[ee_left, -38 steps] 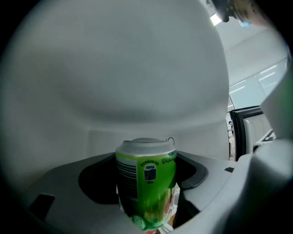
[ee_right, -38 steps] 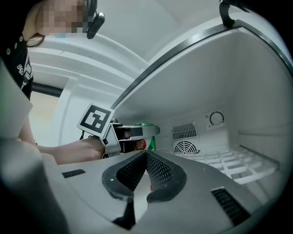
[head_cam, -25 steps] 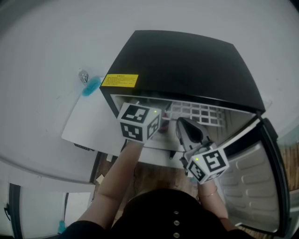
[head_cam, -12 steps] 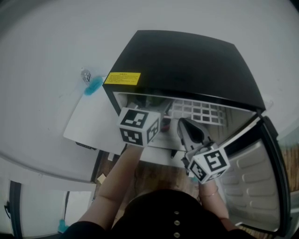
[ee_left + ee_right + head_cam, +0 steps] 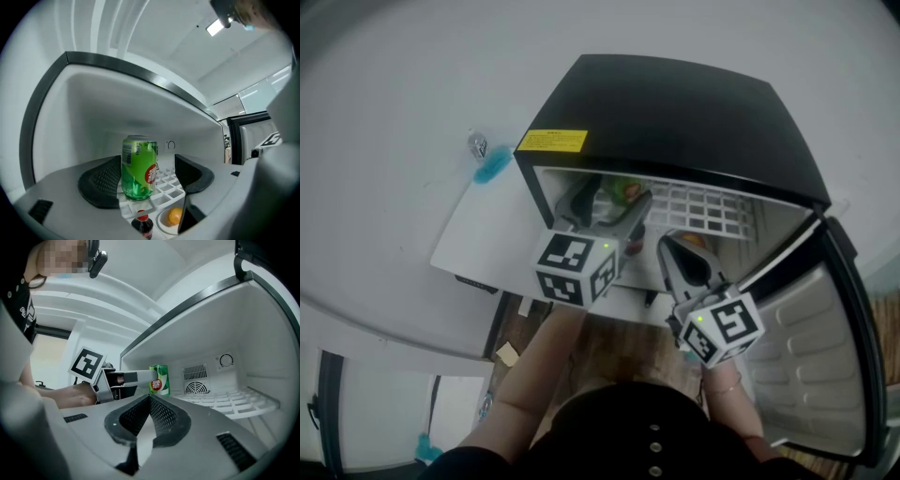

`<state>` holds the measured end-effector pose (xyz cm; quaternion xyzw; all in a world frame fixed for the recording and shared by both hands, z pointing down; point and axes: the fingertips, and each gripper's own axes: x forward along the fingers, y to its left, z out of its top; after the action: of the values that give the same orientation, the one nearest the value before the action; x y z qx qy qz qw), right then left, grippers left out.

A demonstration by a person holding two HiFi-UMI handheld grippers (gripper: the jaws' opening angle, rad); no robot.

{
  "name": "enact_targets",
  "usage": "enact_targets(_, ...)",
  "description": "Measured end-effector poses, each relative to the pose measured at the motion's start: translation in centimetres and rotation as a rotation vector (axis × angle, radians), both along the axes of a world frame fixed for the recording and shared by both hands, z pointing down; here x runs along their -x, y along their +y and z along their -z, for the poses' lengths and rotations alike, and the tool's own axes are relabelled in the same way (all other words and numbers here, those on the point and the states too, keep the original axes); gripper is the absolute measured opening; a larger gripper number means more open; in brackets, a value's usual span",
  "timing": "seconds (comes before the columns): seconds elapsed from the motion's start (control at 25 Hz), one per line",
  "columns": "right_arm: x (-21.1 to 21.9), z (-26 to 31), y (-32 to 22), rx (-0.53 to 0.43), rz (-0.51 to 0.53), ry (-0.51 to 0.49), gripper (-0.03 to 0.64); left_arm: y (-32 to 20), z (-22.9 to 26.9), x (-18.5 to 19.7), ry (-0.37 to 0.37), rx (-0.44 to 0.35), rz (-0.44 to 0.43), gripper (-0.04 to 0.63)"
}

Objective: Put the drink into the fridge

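The drink is a green can [image 5: 139, 168] standing upright on the white wire shelf [image 5: 171, 183] inside the small black fridge [image 5: 675, 112]. My left gripper [image 5: 147, 164] is open around it, with a visible gap between the can and the right-hand finger [image 5: 192, 173]. In the head view that gripper [image 5: 605, 214] reaches into the fridge's mouth with the can [image 5: 617, 195] at its tips. The right gripper view shows the can [image 5: 160, 379] at the end of the left gripper's finger [image 5: 136, 376]. My right gripper [image 5: 149, 401] is shut and empty, held at the opening [image 5: 680, 262].
The fridge door [image 5: 825, 347] hangs open to the right. Under the wire shelf lie a dark bottle with a red cap [image 5: 142, 225] and an orange [image 5: 174, 215]. A dial [image 5: 226, 360] and vent [image 5: 196, 387] are on the back wall. A white counter [image 5: 487, 234] adjoins the fridge's left side.
My left gripper has drawn back a little from the fridge, so its spread fingers and the green can now show in the head view. The right gripper has barely moved.
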<state>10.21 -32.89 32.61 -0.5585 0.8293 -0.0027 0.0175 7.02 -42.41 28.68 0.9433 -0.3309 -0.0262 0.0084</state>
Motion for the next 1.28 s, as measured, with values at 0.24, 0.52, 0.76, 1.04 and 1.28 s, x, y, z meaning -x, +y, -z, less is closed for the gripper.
enact_targets(0.24, 0.3, 0.0, 1.5, 0.004, 0.003, -0.026, 0.009, 2.5, -0.5, 0.4, -0.030, 0.008, -0.027, 0.348)
enact_targets(0.52, 0.5, 1.3, 3.1, -0.024, 0.002, -0.048, 0.009, 5.5, -1.0, 0.8, -0.028, 0.023, -0.061, 0.348)
enact_targets(0.76, 1.1, 1.5, 4.0, -0.023, 0.010, -0.036, 0.008, 7.4, -1.3, 1.6, -0.015, 0.029, -0.068, 0.347)
enact_targets(1.04, 0.9, 2.3, 4.5, -0.066, -0.016, -0.063, 0.008, 9.3, -1.8, 2.2, -0.031, 0.031, -0.095, 0.345)
enact_targets(1.28, 1.1, 2.5, 5.0, -0.082, -0.018, -0.069, 0.008, 9.9, -2.8, 3.1, -0.016, 0.047, -0.084, 0.265)
